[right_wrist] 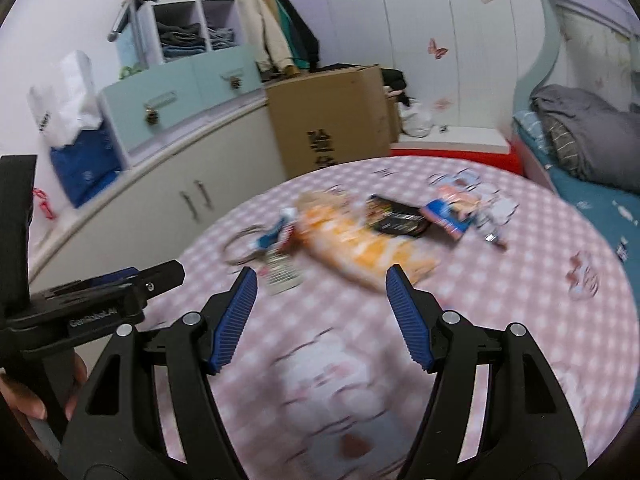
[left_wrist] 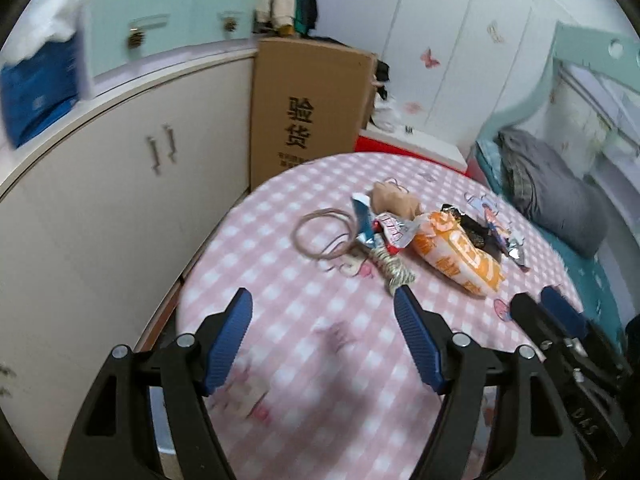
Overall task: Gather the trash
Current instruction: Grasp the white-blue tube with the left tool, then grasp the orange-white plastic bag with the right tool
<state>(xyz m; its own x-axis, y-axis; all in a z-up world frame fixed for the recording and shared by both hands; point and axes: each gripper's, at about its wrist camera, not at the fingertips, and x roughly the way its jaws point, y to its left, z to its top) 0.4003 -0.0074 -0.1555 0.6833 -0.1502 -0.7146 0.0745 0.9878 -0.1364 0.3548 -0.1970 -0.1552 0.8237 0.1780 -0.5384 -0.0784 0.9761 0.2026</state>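
Observation:
A pile of trash lies on the round table's pink checked cloth [left_wrist: 320, 360]. It holds an orange snack bag [left_wrist: 456, 256], a coil of cord [left_wrist: 324, 236], a blue and white wrapper [left_wrist: 364, 220], a twine bundle [left_wrist: 394, 272], a black wrapper [left_wrist: 472, 228] and silvery wrappers [left_wrist: 508, 240]. My left gripper [left_wrist: 323, 292] hovers open just short of the pile, nothing between its fingers. My right gripper [right_wrist: 322, 270] is open too, empty, in front of the orange snack bag [right_wrist: 360, 248], with the black wrapper [right_wrist: 396, 216] beyond. Each gripper shows in the other's view, right gripper [left_wrist: 536, 298] and left gripper [right_wrist: 160, 274].
A tall cardboard box [left_wrist: 312, 108] stands behind the table beside a white cabinet [left_wrist: 120, 184]. A bed with a grey blanket [left_wrist: 552, 196] runs along the right. A hand [right_wrist: 24, 396] holds the left gripper's handle. The right wrist view is blurred.

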